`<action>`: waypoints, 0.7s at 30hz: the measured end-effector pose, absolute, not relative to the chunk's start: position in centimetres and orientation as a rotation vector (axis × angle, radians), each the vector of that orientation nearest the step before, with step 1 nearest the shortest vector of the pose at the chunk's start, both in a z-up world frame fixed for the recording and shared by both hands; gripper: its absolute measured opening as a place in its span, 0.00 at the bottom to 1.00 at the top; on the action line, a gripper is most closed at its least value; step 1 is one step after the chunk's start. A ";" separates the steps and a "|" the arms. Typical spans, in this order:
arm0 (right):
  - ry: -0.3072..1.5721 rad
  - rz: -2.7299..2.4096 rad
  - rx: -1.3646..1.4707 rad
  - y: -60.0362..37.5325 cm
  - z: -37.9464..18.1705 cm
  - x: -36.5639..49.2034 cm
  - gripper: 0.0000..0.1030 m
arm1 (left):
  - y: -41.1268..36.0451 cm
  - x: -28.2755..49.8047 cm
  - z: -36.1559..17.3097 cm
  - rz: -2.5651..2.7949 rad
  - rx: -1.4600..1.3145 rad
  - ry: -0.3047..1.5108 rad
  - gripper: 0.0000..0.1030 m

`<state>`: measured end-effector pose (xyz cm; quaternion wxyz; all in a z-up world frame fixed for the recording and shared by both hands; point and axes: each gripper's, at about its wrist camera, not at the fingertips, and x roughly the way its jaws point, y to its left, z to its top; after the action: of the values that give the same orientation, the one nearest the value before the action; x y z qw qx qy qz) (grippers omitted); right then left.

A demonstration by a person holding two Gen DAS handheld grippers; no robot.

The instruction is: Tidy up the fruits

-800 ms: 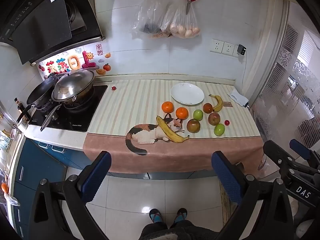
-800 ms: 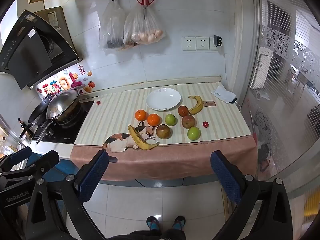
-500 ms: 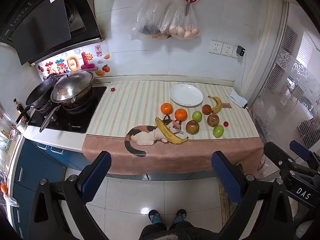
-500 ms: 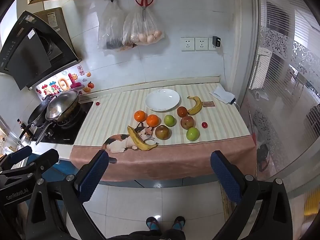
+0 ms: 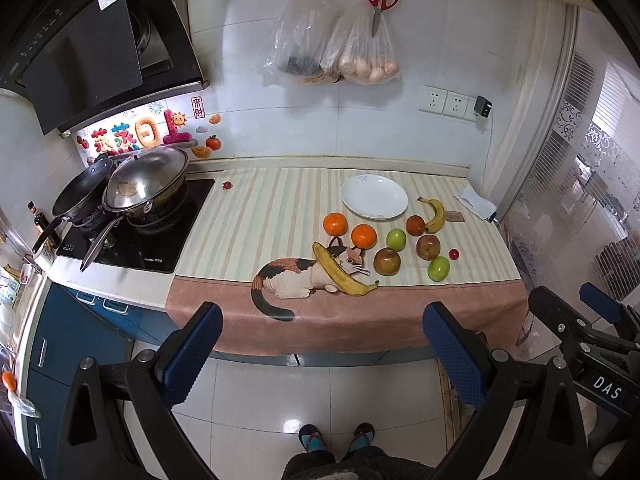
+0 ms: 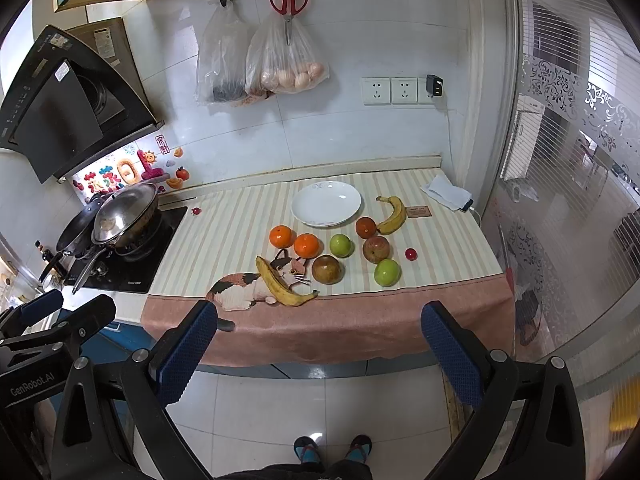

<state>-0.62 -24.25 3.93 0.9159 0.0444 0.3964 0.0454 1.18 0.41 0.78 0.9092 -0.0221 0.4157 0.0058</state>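
Basically, status near to far:
grippers: left gripper (image 5: 322,348) and right gripper (image 6: 318,346), both with blue-padded black jaws spread wide, nothing between them, held over the floor short of the counter.
progress: looks not started; every fruit lies loose on the striped cloth with a cat print (image 6: 256,216), none sorted.
front row: long yellow spotted banana (image 6: 282,280) at the cloth's front, lying across the cat.
middle: brown-red apple (image 6: 328,269), two green apples (image 6: 387,272) (image 6: 341,245), red-yellow apple (image 6: 376,249), two oranges (image 6: 282,236) (image 6: 307,245), small red cherry tomato (image 6: 411,254).
far: dark red round fruit (image 6: 366,227) beside small yellow banana (image 6: 394,214).
target guess: white round plate (image 6: 326,203), bare, behind the fruit.
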 end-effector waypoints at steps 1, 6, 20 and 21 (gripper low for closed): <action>0.815 0.092 0.090 -24.2 3.8 -0.7 1.00 | 0.5 1.3 0.8 0.012 -0.045 0.858 0.99; 0.818 0.094 0.093 -24.1 3.9 -0.7 1.00 | 0.6 1.3 0.7 0.012 -0.045 0.860 0.99; 0.829 0.083 0.095 -24.3 2.7 0.8 1.00 | 0.3 1.8 0.0 0.011 -0.040 0.874 0.99; 0.829 0.083 0.096 -24.3 2.6 0.8 1.00 | 0.3 1.8 -0.1 0.009 -0.040 0.875 0.99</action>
<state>0.81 -24.32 2.62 0.9134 0.0465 0.4024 0.0403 1.76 0.31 -0.09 0.9057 -0.0195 0.4235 0.0046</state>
